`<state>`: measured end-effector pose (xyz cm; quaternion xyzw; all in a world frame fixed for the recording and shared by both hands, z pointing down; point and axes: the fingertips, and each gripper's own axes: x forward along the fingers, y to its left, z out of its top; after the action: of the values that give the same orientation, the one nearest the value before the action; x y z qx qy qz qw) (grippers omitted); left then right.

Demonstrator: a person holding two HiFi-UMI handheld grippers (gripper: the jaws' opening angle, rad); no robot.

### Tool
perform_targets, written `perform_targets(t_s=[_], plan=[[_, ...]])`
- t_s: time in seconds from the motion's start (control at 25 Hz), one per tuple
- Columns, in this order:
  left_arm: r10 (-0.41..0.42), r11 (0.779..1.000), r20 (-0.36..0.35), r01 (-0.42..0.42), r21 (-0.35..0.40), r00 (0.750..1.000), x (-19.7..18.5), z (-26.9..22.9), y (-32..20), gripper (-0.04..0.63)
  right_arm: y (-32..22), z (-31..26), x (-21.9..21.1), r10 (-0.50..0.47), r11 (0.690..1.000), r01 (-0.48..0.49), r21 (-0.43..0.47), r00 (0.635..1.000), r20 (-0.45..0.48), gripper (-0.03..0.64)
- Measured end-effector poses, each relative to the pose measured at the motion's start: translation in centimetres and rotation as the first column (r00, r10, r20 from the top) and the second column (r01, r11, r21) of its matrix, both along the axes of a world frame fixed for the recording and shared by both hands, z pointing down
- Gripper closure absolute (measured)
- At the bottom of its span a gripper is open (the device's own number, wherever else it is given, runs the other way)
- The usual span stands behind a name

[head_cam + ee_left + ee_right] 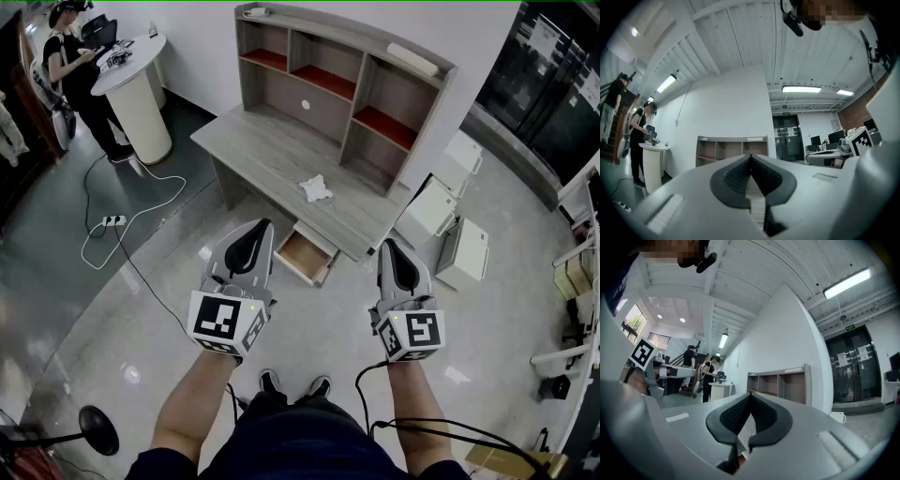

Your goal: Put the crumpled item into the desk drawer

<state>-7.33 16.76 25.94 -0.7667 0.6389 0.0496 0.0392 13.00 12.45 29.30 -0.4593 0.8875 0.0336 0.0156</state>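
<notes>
A crumpled white item [316, 188] lies on the grey wooden desk [272, 155], near its front edge. Below that edge a small wooden drawer [302, 256] stands pulled out, and I see nothing inside it. My left gripper [262, 225] is held level in the air before the desk, shut with nothing between its pads [740, 176]. My right gripper [391, 246] hangs beside it, also shut and empty, its tips [749, 395] meeting. Both are well short of the desk. The shelf unit [732, 150] on the desk shows over each gripper's jaws.
A hutch with open shelves [342, 75] stands on the desk's back. White cabinets [461, 248] sit on the floor to the desk's right. A person [75, 70] stands at a round white table [136, 89] at far left; a power strip and cable [112, 222] lie on the floor.
</notes>
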Motion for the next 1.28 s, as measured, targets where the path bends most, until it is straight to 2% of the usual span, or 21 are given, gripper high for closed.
perform_targets(t_s=[0.28, 0.44, 0.76, 1.0, 1.28], plan=[[-0.006, 1.0, -0.008, 0.006, -0.003, 1.0, -2.2, 0.3, -0.4, 0.591, 0.0, -0.3, -0.5, 0.028, 1.0, -0.028, -0.01, 1.0, -0.01, 0.611], [-0.015, 0.999, -0.044, 0.013, -0.048, 0.999, -5.1, 1.6, -1.3, 0.591, -0.6, 0.0, -1.0, 0.047, 0.997, -0.047, -0.054, 0.999, -0.017, 0.611], [-0.006, 0.997, -0.084, 0.0, -0.077, 0.996, -10.0, 2.9, -0.6, 0.591, 0.2, -1.1, -3.8, 0.095, 0.995, -0.096, -0.019, 0.995, -0.016, 0.611], [-0.001, 0.997, -0.115, -0.008, -0.083, 0.993, -11.4, 3.7, -1.2, 0.591, 0.2, -1.0, -5.0, 0.105, 0.994, -0.105, -0.011, 0.994, -0.027, 0.611], [-0.008, 0.995, -0.111, -0.004, -0.103, 0.994, -11.2, 4.9, -4.1, 0.591, -3.3, -0.6, -5.5, 0.098, 0.995, -0.098, -0.004, 0.995, 0.017, 0.611]])
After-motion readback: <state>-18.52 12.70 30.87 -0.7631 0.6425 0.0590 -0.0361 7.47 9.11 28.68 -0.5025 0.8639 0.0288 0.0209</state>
